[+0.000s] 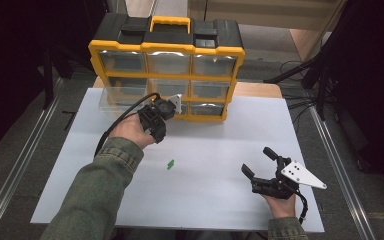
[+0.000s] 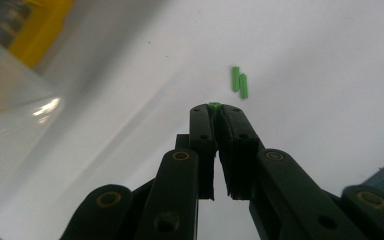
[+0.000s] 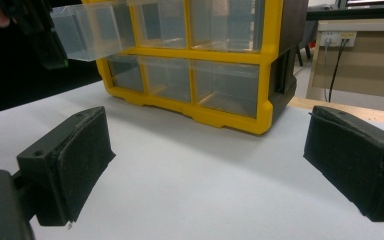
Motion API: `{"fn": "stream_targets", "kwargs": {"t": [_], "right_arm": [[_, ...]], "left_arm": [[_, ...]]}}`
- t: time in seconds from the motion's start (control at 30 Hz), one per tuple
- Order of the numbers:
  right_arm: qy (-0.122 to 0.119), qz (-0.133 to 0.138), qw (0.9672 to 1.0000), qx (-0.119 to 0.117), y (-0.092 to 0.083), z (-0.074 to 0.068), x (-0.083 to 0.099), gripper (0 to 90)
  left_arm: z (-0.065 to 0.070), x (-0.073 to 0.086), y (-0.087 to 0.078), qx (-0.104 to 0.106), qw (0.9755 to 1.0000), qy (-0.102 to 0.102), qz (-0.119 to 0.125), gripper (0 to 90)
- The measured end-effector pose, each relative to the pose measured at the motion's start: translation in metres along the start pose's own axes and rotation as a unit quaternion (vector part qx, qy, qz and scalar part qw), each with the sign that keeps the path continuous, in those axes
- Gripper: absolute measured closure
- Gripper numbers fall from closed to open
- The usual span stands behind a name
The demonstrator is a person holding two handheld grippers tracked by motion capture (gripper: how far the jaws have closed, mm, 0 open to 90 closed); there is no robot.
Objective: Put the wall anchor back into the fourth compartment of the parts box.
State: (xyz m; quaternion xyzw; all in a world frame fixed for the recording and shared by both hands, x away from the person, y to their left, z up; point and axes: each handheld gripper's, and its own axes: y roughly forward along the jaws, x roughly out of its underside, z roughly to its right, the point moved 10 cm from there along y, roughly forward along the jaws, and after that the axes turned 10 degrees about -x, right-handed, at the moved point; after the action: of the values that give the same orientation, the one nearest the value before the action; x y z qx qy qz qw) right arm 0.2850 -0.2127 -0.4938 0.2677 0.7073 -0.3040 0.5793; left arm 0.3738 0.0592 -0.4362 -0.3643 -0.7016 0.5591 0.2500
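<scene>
Two green pegs (image 2: 239, 82) are left lying side by side on the white tabletop (image 1: 205, 195), below and just beyond the left hand-held gripper (image 2: 214, 106). A third green peg (image 2: 213, 105) is clenched at the very tips of that gripper's black jaws, with only its end showing. The pull-out drawer (image 1: 117, 96) of clear, glossy plastic stands open just beside this gripper, in a yellow-framed organizer box (image 1: 167, 50) with a black top and handle.

Risk noted: the peg is small, smooth and barely caught, so it could be squeezed out or tipped before the drawer is reached, or dropped past the drawer's rim.

The right hand-held gripper (image 3: 205, 165) is rested released, its foam-like matte pads (image 3: 82, 155) spread wide, well apart from the box.
</scene>
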Motion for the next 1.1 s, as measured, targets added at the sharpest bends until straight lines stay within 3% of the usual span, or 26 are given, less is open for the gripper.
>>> {"fn": "stream_targets", "kwargs": {"t": [0.13, 0.3, 0.47, 0.8, 0.9, 1.1], "right_arm": [[0.003, -0.004, 1.0000, 0.001, 0.001, 0.001, 0.002, 5.6], [0.001, -0.004, 1.0000, -0.001, 0.001, 0.000, 0.001, 5.6], [0.002, -0.003, 1.0000, 0.001, 0.000, 0.001, 0.001, 5.6], [0.004, 0.001, 1.0000, -0.002, 0.000, 0.000, 0.000, 5.6], [0.004, 0.001, 1.0000, -0.002, -0.001, 0.000, -0.001, 5.6], [0.004, 0.003, 1.0000, -0.002, -0.002, 0.000, -0.001, 5.6]], "left_arm": [[-0.006, -0.007, -0.019, -0.001, 0.9999, 0.001, 0.010, 84.6], [-0.011, -0.010, -0.028, -0.003, 0.9999, 0.002, 0.013, 84.6], [-0.022, -0.011, -0.041, -0.004, 0.9997, -0.010, 0.020, 84.5], [-0.068, -0.007, -0.068, -0.021, 0.9983, -0.044, 0.031, 84.5], [-0.087, -0.006, -0.068, -0.031, 0.9976, -0.055, 0.027, 84.6], [-0.110, -0.005, -0.054, -0.033, 0.9972, -0.065, 0.017, 84.6]]}}
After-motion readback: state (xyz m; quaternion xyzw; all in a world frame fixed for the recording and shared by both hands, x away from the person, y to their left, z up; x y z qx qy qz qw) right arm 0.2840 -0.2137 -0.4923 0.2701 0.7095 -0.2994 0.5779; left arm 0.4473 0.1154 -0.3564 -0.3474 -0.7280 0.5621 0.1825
